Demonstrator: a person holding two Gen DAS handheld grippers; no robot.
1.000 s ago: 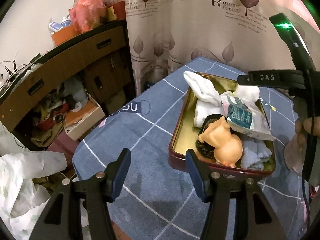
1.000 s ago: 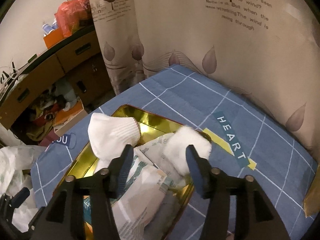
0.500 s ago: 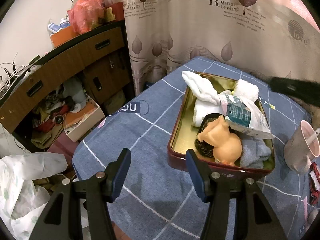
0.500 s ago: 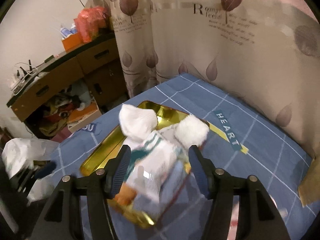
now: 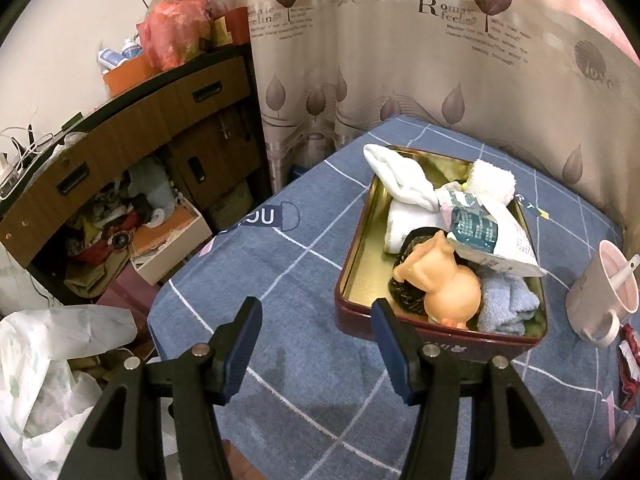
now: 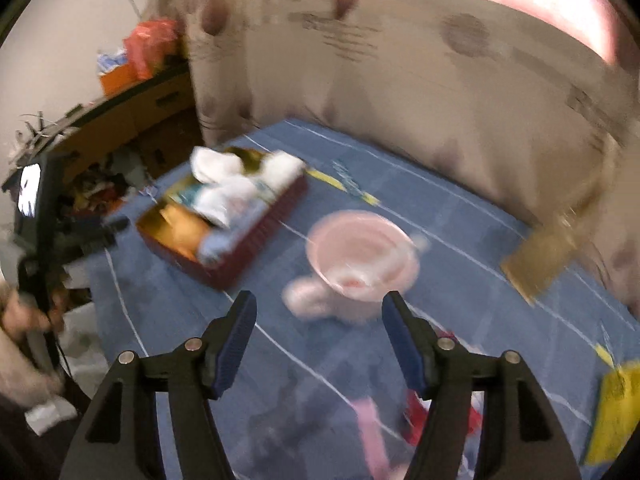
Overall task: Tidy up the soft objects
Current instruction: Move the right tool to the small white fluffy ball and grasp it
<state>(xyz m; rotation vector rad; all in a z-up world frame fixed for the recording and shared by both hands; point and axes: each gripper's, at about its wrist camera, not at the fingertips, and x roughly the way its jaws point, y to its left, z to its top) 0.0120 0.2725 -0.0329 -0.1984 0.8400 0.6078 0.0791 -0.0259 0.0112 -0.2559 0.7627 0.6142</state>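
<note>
The left tool (image 5: 316, 322) hangs wide open and empty over the blue checked tabletop (image 5: 280, 280). Just ahead and right of it sits the tin tray (image 5: 360, 276), packed with a white sock (image 5: 400, 178), a fluffy white ball (image 5: 490, 180), a tissue packet (image 5: 486, 236), an orange rubber toy (image 5: 444, 280) and a blue cloth (image 5: 502, 304). Right of the tray stands a pink mug (image 5: 600, 300). The right tool (image 6: 318, 318) is also spread and empty; its view is blurred, with the mug (image 6: 356, 264) just ahead between its fingers and the tray (image 6: 224, 224) farther ahead to the left. A leaf-print curtain (image 5: 400, 60) closes off the far side.
</note>
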